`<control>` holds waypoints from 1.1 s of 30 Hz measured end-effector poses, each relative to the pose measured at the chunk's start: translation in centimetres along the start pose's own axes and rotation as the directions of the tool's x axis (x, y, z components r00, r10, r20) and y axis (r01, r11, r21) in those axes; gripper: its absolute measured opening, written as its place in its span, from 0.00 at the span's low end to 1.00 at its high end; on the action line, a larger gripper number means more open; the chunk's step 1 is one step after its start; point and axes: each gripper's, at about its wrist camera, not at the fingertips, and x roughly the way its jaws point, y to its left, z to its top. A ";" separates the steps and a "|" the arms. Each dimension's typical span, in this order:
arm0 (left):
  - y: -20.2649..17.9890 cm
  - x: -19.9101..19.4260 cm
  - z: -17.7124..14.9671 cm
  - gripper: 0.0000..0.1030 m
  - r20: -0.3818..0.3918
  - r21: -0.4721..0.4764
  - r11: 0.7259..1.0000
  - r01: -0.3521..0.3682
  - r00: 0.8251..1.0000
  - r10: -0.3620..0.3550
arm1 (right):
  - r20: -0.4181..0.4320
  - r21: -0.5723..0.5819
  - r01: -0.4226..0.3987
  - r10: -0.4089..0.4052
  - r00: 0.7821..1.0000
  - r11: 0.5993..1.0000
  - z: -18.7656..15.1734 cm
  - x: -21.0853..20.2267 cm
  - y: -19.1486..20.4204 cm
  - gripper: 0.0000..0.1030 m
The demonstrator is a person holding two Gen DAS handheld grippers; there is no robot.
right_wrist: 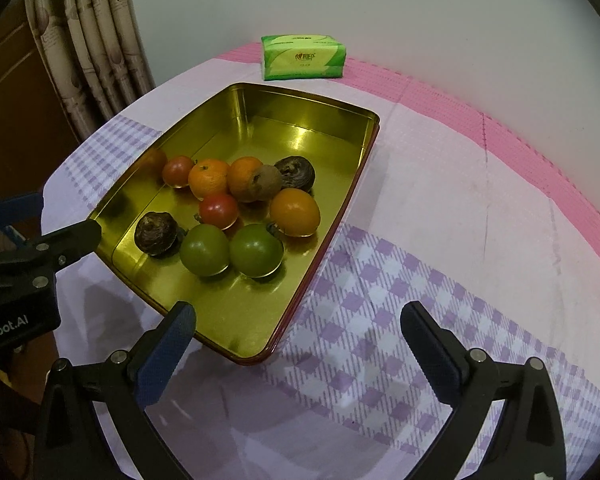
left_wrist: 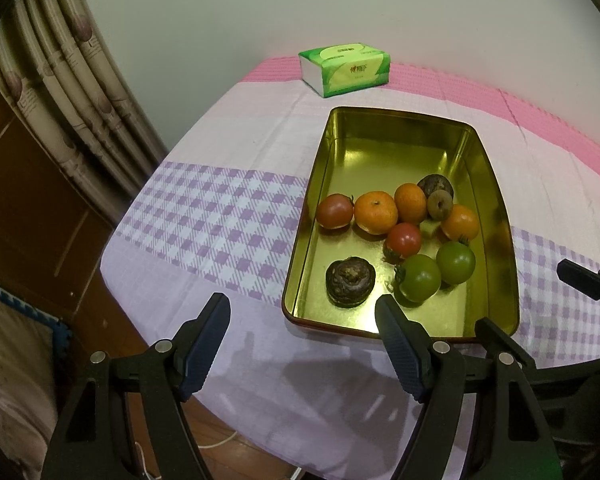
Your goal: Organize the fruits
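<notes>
A gold metal tray point(left_wrist: 496, 216) point(right_wrist: 340, 184) sits on the table and holds several fruits: oranges point(left_wrist: 376, 213) point(right_wrist: 295, 211), red tomatoes point(left_wrist: 334, 211) point(right_wrist: 219, 209), two green tomatoes point(left_wrist: 420, 278) point(right_wrist: 205, 250) and dark brown wrinkled fruits point(left_wrist: 350, 281) point(right_wrist: 156, 233). My left gripper point(left_wrist: 302, 322) is open and empty, just in front of the tray's near edge. My right gripper point(right_wrist: 298, 330) is open and empty, over the tray's near right corner. Each gripper also shows in the other's view, the right one point(left_wrist: 580, 276) and the left one point(right_wrist: 72, 236).
A green tissue pack point(left_wrist: 345, 67) point(right_wrist: 303, 57) lies at the far edge of the table by the wall. The tablecloth point(left_wrist: 220, 216) point(right_wrist: 440, 280) is lilac and pink with checks. Curtains point(left_wrist: 64, 80) and a wooden cabinet stand to the left, beyond the table edge.
</notes>
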 end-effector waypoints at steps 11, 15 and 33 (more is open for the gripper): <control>-0.1 0.1 -0.1 0.73 -0.001 0.002 1.000 -0.003 1.000 0.003 | -0.011 0.014 -0.019 0.019 1.000 1.000 -0.1 0.2 0.2 0.99; -0.1 0.1 -0.1 0.73 -0.001 0.003 1.000 -0.004 1.000 0.004 | -0.012 0.013 -0.020 0.020 1.000 1.000 -0.1 0.2 0.3 0.99; -0.1 0.2 -0.2 0.73 -0.002 0.004 1.000 0.000 1.000 0.000 | -0.016 0.012 -0.038 0.038 0.999 0.999 -0.1 0.0 0.5 0.99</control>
